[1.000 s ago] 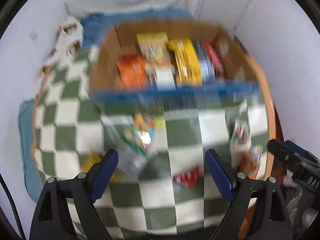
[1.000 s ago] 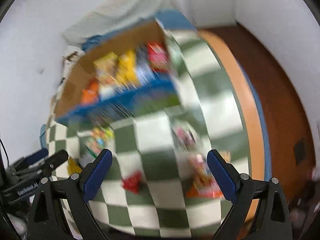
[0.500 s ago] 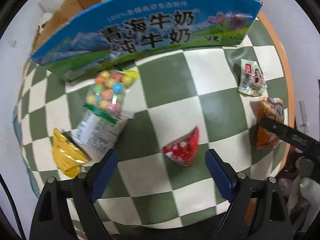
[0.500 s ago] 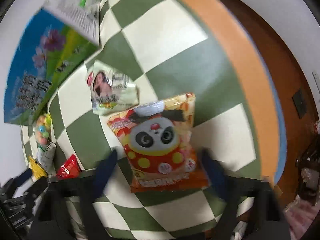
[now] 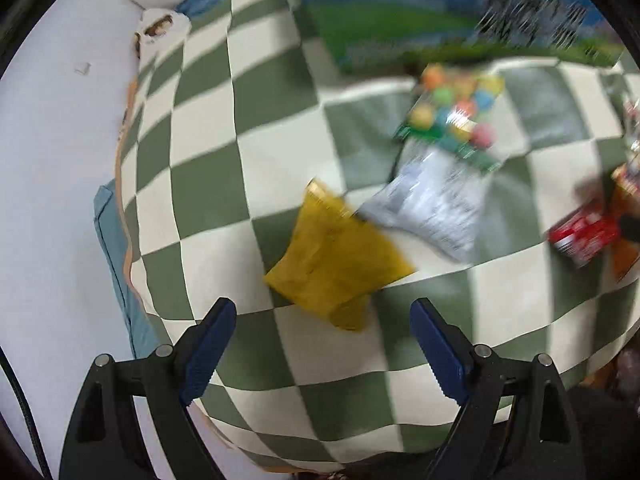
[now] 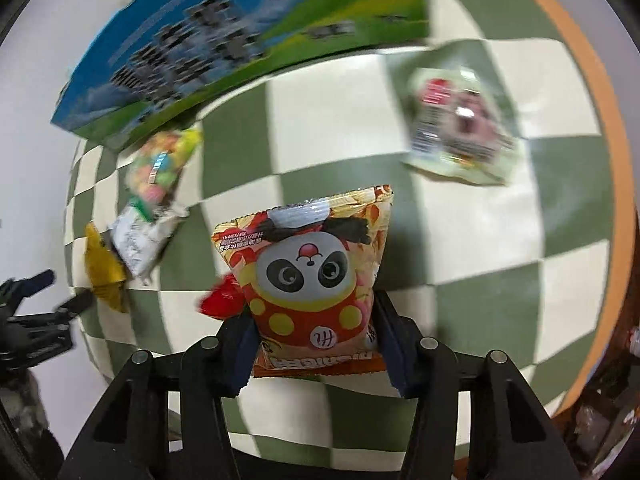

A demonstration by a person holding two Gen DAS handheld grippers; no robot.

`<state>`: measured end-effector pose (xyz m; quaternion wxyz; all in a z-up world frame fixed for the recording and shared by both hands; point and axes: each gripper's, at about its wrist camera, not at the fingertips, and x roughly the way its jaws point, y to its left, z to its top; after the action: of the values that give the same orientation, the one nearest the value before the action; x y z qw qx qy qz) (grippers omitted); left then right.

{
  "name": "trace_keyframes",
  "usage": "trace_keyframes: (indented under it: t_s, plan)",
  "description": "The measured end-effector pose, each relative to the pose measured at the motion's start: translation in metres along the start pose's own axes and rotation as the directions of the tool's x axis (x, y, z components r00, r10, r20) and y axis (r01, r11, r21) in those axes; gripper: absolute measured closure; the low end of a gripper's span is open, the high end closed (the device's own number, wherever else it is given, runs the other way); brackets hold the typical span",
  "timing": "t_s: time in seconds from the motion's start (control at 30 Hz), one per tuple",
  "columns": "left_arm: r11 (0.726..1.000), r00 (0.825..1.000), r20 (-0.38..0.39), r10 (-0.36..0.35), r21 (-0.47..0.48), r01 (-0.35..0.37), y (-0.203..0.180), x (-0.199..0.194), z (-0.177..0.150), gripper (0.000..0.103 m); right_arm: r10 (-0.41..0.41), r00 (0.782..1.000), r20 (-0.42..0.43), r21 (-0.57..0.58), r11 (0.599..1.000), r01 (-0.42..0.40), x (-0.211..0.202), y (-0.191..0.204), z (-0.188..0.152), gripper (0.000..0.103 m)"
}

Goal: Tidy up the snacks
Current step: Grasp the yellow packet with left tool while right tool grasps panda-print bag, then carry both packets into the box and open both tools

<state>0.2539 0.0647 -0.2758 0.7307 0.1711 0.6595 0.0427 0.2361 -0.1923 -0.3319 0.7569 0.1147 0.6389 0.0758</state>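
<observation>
My right gripper (image 6: 314, 344) is shut on the lower end of an orange panda snack bag (image 6: 308, 272), which stands up between the blue pads. My left gripper (image 5: 322, 338) is open and empty, just short of a yellow snack bag (image 5: 340, 256) on the checkered cloth. A colourful candy-ball bag (image 5: 444, 152) lies beyond it, partly over the yellow bag. A small red packet (image 5: 584, 234) lies at the right; it also shows behind the panda bag in the right wrist view (image 6: 222, 300). A pale green packet (image 6: 460, 132) lies at the far right.
A blue-and-green milk carton box (image 6: 240, 52) holding snacks stands at the back of the round table (image 6: 604, 168). The orange table edge curves along the right. A white wall and blue fabric (image 5: 116, 248) lie left of the table.
My right gripper has closed on the panda bag. My left gripper has swung left and lower, from over the red packet to the yellow bag.
</observation>
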Motion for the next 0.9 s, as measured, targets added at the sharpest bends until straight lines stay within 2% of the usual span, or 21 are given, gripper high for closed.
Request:
trace_keyframes:
  t_s: [0.07,0.17,0.2,0.23,0.27,0.3,0.4,0.5,0.57,0.73,0.9]
  plan:
    - [1.000,1.000,-0.027,0.015,0.025,-0.014,0.002,0.017,0.004,0.014,-0.001,1.000,-0.003,-0.025,1.000,0.001,0.002,0.011,0.003,0.047]
    - [0.999,1.000,-0.022,-0.003,0.033,0.004,0.002,0.030,0.014,0.014,-0.004,1.000,-0.009,-0.051,0.999,0.004,0.004,0.026,0.011,0.047]
    - [0.999,1.000,-0.010,-0.019,0.031,0.020,0.001,0.033,0.018,0.019,-0.006,1.000,-0.012,-0.055,0.998,0.005,0.007,0.032,0.015,0.047]
    - [0.999,0.999,-0.004,-0.035,0.024,0.035,0.003,0.036,0.021,0.030,-0.005,1.000,-0.015,-0.054,0.999,0.004,0.007,0.033,0.017,0.047]
    - [0.998,0.998,-0.011,-0.058,0.004,0.058,0.005,0.040,0.025,0.037,-0.005,1.000,-0.016,-0.054,0.999,0.004,0.007,0.035,0.019,0.047]
    - [0.997,0.997,-0.022,-0.077,-0.021,0.077,0.007,0.044,0.028,0.041,-0.008,1.000,-0.013,-0.053,0.999,0.008,0.007,0.038,0.021,0.047]
    - [0.987,0.992,-0.030,-0.122,-0.105,0.118,0.017,0.050,0.032,0.042,-0.008,1.000,-0.006,-0.041,0.999,0.008,0.002,0.036,0.024,0.047]
    - [0.959,0.979,-0.046,-0.200,-0.214,0.186,0.029,0.059,0.028,0.043,-0.017,1.000,0.001,-0.016,1.000,0.017,-0.009,0.020,0.022,0.047]
    - [0.946,0.974,-0.053,-0.222,-0.255,0.202,0.033,0.069,0.027,0.043,-0.034,0.999,-0.001,-0.003,0.999,0.034,-0.009,0.012,0.022,0.047]
    - [0.941,0.976,-0.052,-0.213,-0.279,0.190,0.033,0.087,0.031,0.042,-0.078,0.997,-0.023,0.019,0.997,0.079,0.006,-0.004,0.026,0.047]
    - [0.944,0.981,-0.033,-0.194,-0.279,0.177,0.024,0.081,0.033,0.043,-0.115,0.993,-0.032,0.008,0.993,0.115,0.018,-0.002,0.031,0.045]
